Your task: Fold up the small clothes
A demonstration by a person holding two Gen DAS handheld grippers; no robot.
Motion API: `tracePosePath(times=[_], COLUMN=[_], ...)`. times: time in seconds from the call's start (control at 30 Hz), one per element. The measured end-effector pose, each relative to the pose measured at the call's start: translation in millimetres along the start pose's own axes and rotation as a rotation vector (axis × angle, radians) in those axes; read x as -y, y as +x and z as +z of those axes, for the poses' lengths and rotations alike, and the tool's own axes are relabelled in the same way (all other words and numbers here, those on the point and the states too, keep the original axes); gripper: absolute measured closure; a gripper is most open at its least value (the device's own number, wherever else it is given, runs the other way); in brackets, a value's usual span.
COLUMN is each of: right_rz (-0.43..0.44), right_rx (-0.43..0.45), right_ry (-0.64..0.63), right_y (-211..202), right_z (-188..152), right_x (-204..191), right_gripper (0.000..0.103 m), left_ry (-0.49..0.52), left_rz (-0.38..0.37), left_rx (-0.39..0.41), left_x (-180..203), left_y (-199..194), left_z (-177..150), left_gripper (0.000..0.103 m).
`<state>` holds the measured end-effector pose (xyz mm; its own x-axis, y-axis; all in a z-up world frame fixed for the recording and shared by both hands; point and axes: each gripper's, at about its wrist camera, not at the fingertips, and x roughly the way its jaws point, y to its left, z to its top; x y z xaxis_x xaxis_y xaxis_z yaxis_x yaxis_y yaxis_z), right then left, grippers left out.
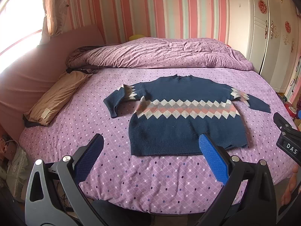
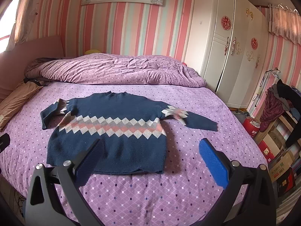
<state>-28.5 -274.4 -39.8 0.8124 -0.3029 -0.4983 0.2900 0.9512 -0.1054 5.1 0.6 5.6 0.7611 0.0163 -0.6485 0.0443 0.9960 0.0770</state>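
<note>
A small navy sweater (image 1: pixel 184 130) with a pink, grey and white diamond band lies flat, front up, on the purple bedspread (image 1: pixel 75 116). Its left sleeve is bent down; its right sleeve stretches out. It also shows in the right wrist view (image 2: pixel 105 148). My left gripper (image 1: pixel 150 141) is open and empty, held above the bed near the sweater's hem, toward its left corner. My right gripper (image 2: pixel 150 146) is open and empty, over the hem's right corner. The right gripper's body shows at the right edge of the left wrist view (image 1: pixel 287 137).
A rolled purple duvet (image 1: pixel 160 56) lies across the far side of the bed. A tan pillow (image 1: pixel 54 98) lies at the left by the pink headboard (image 1: pixel 28 71). A white wardrobe (image 2: pixel 231 56) stands at the right, with boxes (image 2: pixel 278 162) and clothes beside the bed.
</note>
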Motion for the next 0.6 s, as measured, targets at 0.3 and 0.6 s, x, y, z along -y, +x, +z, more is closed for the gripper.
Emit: tracePosePath(times=[0.3, 0.6], right_rz=[-0.001, -0.008], right_rx=[0.002, -0.002], right_ry=[0.002, -0.002], right_y=[1, 6], right_z=[1, 2], right_x=[0, 0], right_gripper=[0.002, 0.002], left_ry=[0.002, 0.003], left_rz=[0.017, 0.017], left_rx=[0.008, 0.007], left_x=[-3, -5], left_y=[8, 12], left_z=[0, 2], left_gripper=[0.003, 0.003])
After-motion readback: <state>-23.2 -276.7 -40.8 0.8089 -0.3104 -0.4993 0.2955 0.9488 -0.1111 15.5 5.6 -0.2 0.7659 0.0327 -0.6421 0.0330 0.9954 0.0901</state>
